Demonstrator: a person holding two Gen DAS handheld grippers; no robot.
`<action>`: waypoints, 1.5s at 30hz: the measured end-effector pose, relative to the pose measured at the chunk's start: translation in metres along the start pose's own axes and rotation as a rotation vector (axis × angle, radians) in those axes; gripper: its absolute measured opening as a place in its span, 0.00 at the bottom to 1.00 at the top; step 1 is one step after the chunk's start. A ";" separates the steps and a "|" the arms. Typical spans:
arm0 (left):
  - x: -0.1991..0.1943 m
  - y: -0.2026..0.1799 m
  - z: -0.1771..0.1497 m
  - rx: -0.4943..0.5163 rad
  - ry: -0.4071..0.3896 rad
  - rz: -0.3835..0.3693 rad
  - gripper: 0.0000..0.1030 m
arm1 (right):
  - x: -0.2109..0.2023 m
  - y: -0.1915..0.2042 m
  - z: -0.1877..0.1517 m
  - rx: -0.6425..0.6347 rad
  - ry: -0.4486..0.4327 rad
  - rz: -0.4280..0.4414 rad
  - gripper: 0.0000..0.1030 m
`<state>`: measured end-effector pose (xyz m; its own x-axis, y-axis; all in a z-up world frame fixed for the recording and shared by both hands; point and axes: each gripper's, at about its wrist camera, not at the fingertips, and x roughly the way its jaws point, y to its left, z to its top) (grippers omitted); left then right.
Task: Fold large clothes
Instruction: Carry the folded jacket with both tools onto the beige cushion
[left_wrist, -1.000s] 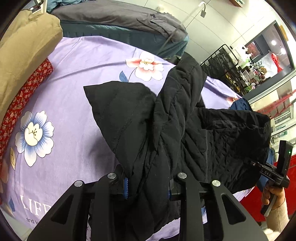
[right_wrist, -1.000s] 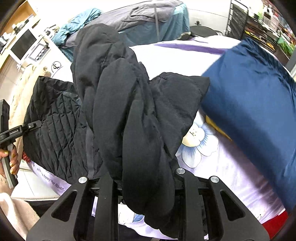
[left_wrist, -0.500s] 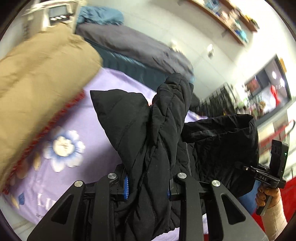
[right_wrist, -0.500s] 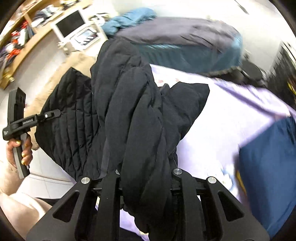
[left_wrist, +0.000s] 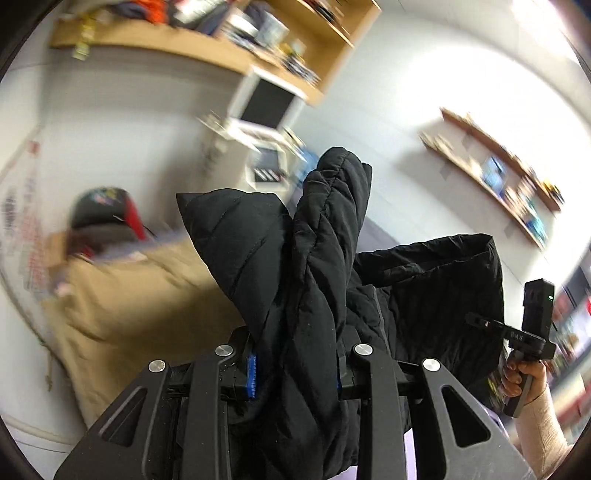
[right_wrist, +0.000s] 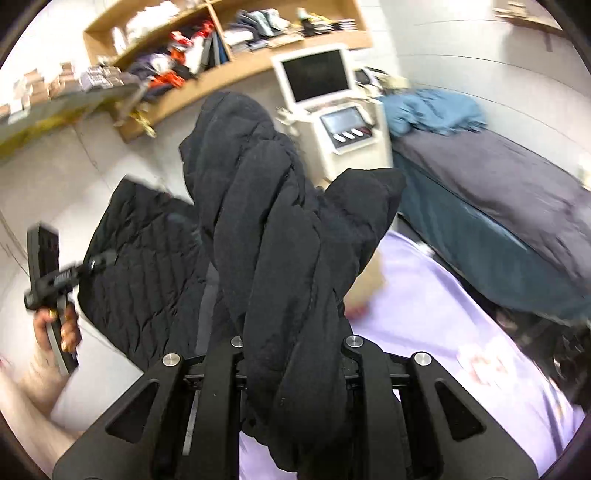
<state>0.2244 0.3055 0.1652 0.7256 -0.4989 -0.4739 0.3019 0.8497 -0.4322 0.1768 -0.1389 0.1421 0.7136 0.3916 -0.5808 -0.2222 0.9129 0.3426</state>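
Black quilted jacket (left_wrist: 314, 280) fills centre of both views, bunched up and lifted, a thick fold running up from lower centre between each gripper's fingers. Left gripper (left_wrist: 295, 369) clamped on one bunch, blue pads pressed into the fabric; right gripper (right_wrist: 291, 354) clenched on another bunch, pads buried under cloth.

Only the left wrist view shows the tan bedding (left_wrist: 140, 306) at lower left, a dark and red bundle (left_wrist: 103, 218) at mid left, too blurred to name, and a long wall shelf (left_wrist: 495, 173) at upper right. It also catches the right gripper from outside at right edge, held by a hand (left_wrist: 524, 376) in a cream sleeve, jacket edge at its tip.

Only the right wrist view shows the lilac sheet (right_wrist: 443, 317) at lower right, the grey-covered bed (right_wrist: 498, 206) at right with a blue cloth heap (right_wrist: 432, 110) on its far end, and cluttered wooden shelves (right_wrist: 177, 62) at upper left. Left gripper and its hand (right_wrist: 59, 325) appear at left edge.

White machine with screen (right_wrist: 317, 77) upper centre, partly hidden by the jacket in both views.
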 end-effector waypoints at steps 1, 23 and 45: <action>-0.008 0.013 0.005 -0.010 -0.035 0.036 0.25 | 0.015 0.000 0.014 0.011 -0.002 0.037 0.18; 0.120 0.215 -0.053 -0.367 0.013 0.341 0.63 | 0.327 -0.066 0.058 0.294 0.288 -0.075 0.32; 0.162 0.237 -0.045 -0.346 -0.031 0.395 0.68 | 0.411 -0.093 0.064 0.363 0.217 0.008 0.49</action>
<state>0.3857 0.4180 -0.0486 0.7623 -0.1419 -0.6315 -0.2164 0.8636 -0.4554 0.5334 -0.0696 -0.0814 0.5479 0.4489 -0.7059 0.0495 0.8249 0.5630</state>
